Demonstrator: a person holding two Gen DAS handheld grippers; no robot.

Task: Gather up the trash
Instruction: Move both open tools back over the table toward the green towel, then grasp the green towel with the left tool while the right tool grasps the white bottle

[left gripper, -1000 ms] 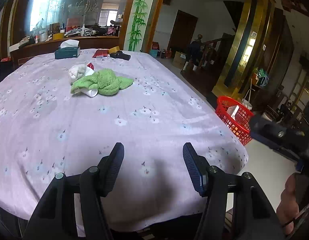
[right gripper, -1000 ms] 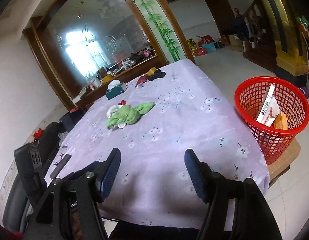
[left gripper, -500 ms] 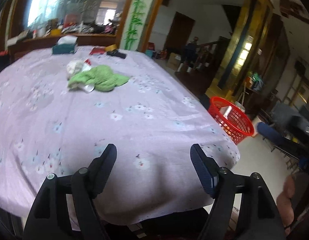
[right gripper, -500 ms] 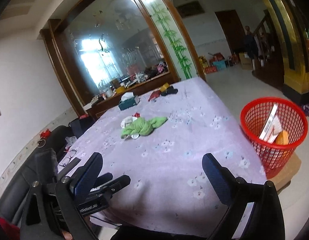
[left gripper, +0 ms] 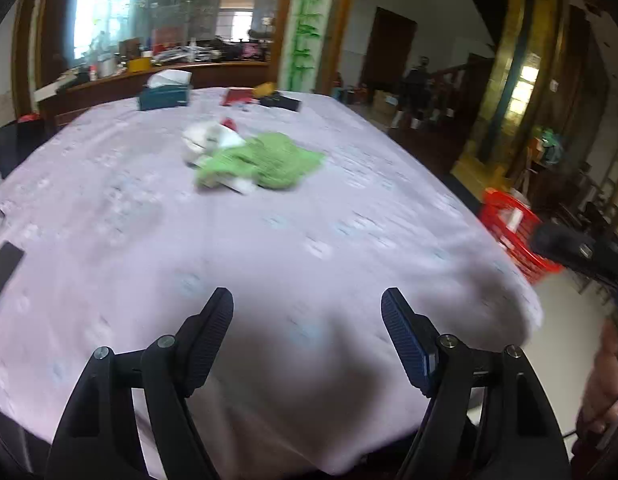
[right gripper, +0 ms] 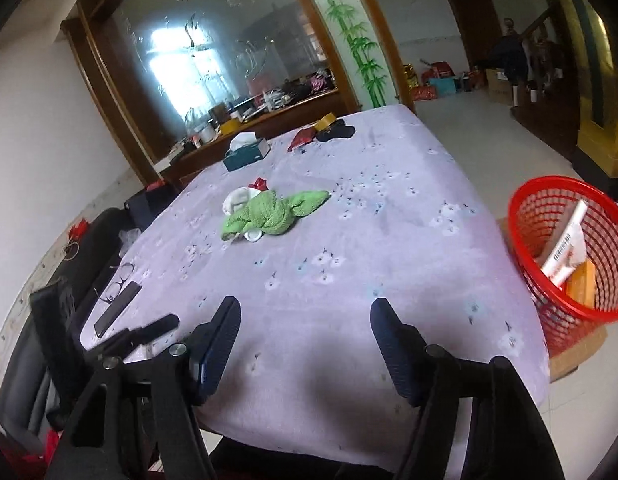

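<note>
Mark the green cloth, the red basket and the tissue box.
green cloth (right gripper: 269, 212): right wrist view, middle of the bunched fabric.
red basket (right gripper: 527, 220): right wrist view, mesh wall.
tissue box (right gripper: 245, 154): right wrist view, teal side.

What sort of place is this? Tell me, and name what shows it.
Probably a home's dining or living room: a large table under a lilac floral cloth, a wood-framed etched glass partition, and a red plastic mesh basket beside it.

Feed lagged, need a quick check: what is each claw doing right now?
Left claw: open, holding nothing, above the near table edge.
Right claw: open, holding nothing, above the near table edge.
</note>
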